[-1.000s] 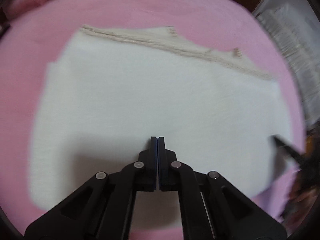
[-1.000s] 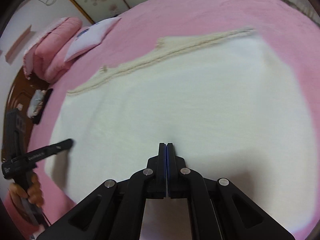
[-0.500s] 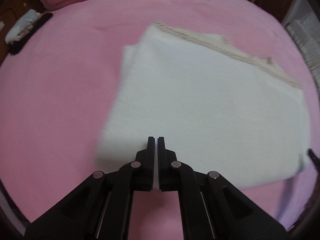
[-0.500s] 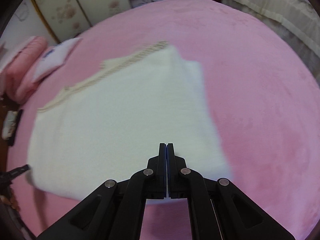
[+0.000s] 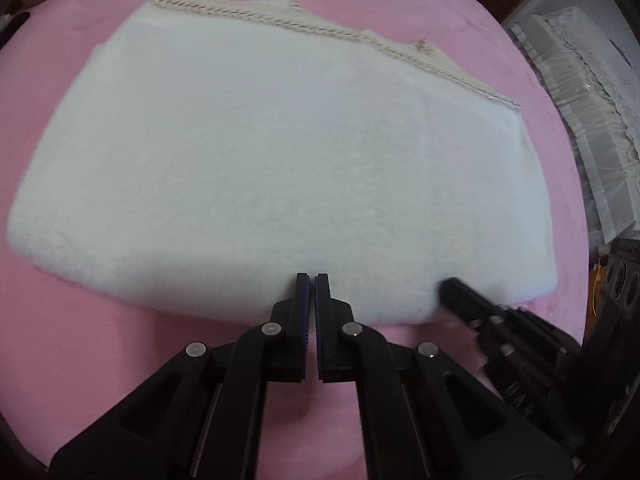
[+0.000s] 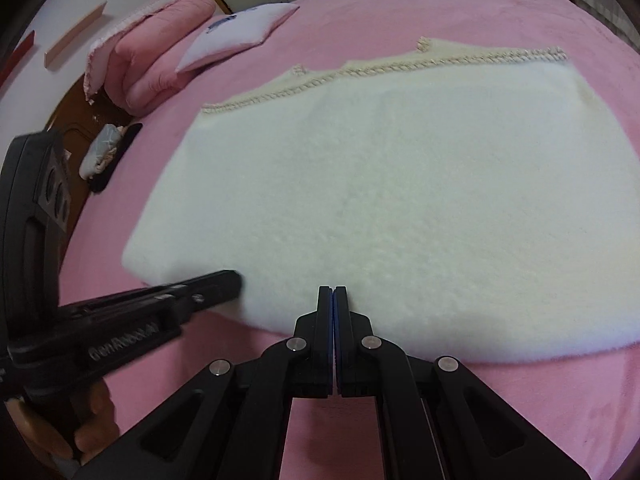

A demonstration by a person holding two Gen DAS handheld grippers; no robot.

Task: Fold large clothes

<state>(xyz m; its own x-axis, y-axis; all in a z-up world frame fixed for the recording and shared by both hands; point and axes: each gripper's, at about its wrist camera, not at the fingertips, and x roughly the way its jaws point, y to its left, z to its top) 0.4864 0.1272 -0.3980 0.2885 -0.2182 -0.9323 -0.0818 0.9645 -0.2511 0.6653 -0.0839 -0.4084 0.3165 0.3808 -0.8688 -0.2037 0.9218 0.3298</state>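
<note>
A white fleecy garment [image 5: 280,152] lies folded flat on the pink bed, with a beige braided trim [image 5: 328,32] along its far edge. It also shows in the right wrist view [image 6: 400,200]. My left gripper [image 5: 312,280] is shut and empty, its tips at the garment's near edge. My right gripper [image 6: 333,292] is shut and empty, also at the near edge. The right gripper appears in the left wrist view [image 5: 452,286] and the left gripper in the right wrist view [image 6: 232,278], both touching the near edge.
The pink bedspread [image 6: 440,12] surrounds the garment. A rolled pink quilt [image 6: 152,44] and a white pillow [image 6: 236,32] lie at the far left. A small bundle [image 6: 104,148] lies by the bed's left edge. White lace-covered furniture [image 5: 580,112] stands to the right.
Both grippers have swung back from the garment's outer sides toward its middle and now sit side by side at the near edge. Both stayed shut.
</note>
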